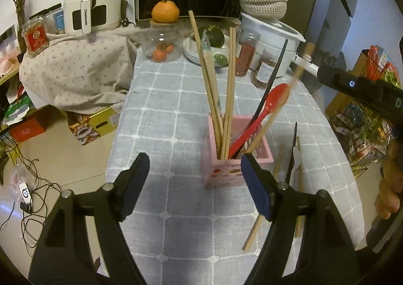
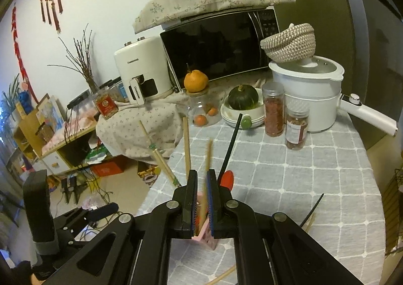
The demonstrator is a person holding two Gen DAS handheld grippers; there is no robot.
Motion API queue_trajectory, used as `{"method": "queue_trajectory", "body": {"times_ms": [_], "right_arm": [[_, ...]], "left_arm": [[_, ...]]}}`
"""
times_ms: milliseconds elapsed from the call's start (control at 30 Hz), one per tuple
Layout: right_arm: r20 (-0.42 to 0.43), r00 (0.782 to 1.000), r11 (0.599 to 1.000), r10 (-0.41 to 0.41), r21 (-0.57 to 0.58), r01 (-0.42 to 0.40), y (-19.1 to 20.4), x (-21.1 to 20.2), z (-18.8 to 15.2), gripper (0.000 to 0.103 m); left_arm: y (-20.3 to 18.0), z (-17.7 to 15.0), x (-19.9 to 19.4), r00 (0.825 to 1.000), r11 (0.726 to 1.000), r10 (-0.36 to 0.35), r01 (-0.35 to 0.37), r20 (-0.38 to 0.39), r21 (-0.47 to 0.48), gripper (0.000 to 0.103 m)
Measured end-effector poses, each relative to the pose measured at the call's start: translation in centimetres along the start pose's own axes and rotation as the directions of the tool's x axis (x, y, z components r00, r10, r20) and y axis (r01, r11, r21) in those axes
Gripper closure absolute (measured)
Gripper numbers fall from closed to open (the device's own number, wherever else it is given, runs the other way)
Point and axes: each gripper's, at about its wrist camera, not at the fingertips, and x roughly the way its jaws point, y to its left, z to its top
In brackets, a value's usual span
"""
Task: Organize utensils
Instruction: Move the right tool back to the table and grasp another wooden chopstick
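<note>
Left wrist view: the left tool point(image 1: 194, 179) stands wide with nothing between its pads, low over the table point(image 1: 161, 113) with its grey checked cloth. Just ahead of it, nearer its right finger, sits the pink holder point(image 1: 221, 174), whose near corner is partly hidden behind that finger. Several wooden chopsticks point(image 1: 211, 75) lean out of the holder, together with a red spoon point(image 1: 262, 113) and a black chopstick point(image 1: 272, 83). One more wooden chopstick point(image 1: 274, 116), blurred at its upper end, slants from the holder's right side up toward the right tool's black body at the right edge. To the right of the left tool, beyond its right finger, loose chopsticks point(image 1: 254, 232) lie flat on the cloth.

Right wrist view: the right tool point(image 2: 201, 199) is narrow, nearly closed, with a blurred wooden chopstick point(image 2: 208, 159) standing upright between its pads; whether the pads press on it I cannot tell. The holder point(image 2: 204, 234) sits directly below and between the fingers. The red spoon point(image 2: 228, 179) shows just right of the right finger.
</note>
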Motion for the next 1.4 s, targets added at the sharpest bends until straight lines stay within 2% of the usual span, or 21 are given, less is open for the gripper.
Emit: {"method": "queue_trajectory", "body": {"times_ms": [67,233,333,467,533,733,867,1000,1233,1333,1400], "right_arm": [[0.006,1.0,1.0,0.01,0.008,-0.01,-0.1,-0.3,0.1,0.083],[0.06,0.998,1.0,0.014,0.025,-0.016,-0.7,-2.3,0.4,0.045],[0.09,0.996,1.0,0.001,0.025,-0.004,-1.5,-3.6,0.4,0.033],[0.111,0.993,0.999,-0.039,0.026,0.037,-2.7,-4.8,0.1,0.024],[0.107,0.992,0.997,-0.071,0.047,0.066,-3.8,-5.1,-0.2,0.016],[0.018,0.982,0.972,-0.187,0.151,0.182,-8.1,-4.7,-2.0,0.015],[-0.063,0.964,0.943,-0.257,0.203,0.264,-11.1,-3.9,-3.4,0.015],[-0.113,0.938,0.926,-0.328,0.158,0.343,-12.5,-3.2,-4.7,0.015],[-0.216,0.902,0.916,-0.374,0.067,0.396,-13.2,-0.6,-6.9,0.015],[-0.267,0.88,0.91,-0.393,0.024,0.414,-13.3,1.0,-7.9,0.015],[-0.323,0.854,0.904,-0.409,-0.015,0.427,-13.5,2.3,-8.7,0.015]], "left_arm": [[-0.2,-0.1,-0.1,1.0,1.0,-0.002,0.002,-0.005,0.003,0.026],[-0.5,-0.3,-0.1,1.0,1.0,-0.014,0.014,-0.016,-0.001,0.021],[-0.7,-0.5,0.2,0.999,0.999,-0.032,0.032,-0.038,-0.014,0.019],[-0.8,-0.8,0.6,0.997,0.998,-0.049,0.046,-0.068,-0.037,0.017],[-1.0,-0.9,0.7,0.996,0.998,-0.054,0.051,-0.076,-0.044,0.016],[-1.7,-1.3,1.1,0.994,0.998,-0.05,0.047,-0.096,-0.034,0.014],[-2.4,-1.8,1.3,0.994,0.999,-0.036,0.035,-0.107,-0.012,0.014],[-2.9,-2.1,1.6,0.993,0.999,-0.032,0.033,-0.117,0.005,0.014],[-4.6,-3.1,2.6,0.989,0.997,-0.016,0.027,-0.146,0.072,0.014],[-5.3,-3.5,2.8,0.987,0.994,-0.016,0.034,-0.161,0.106,0.014],[-5.7,-3.7,3.0,0.986,0.991,-0.012,0.033,-0.169,0.127,0.014]]}}
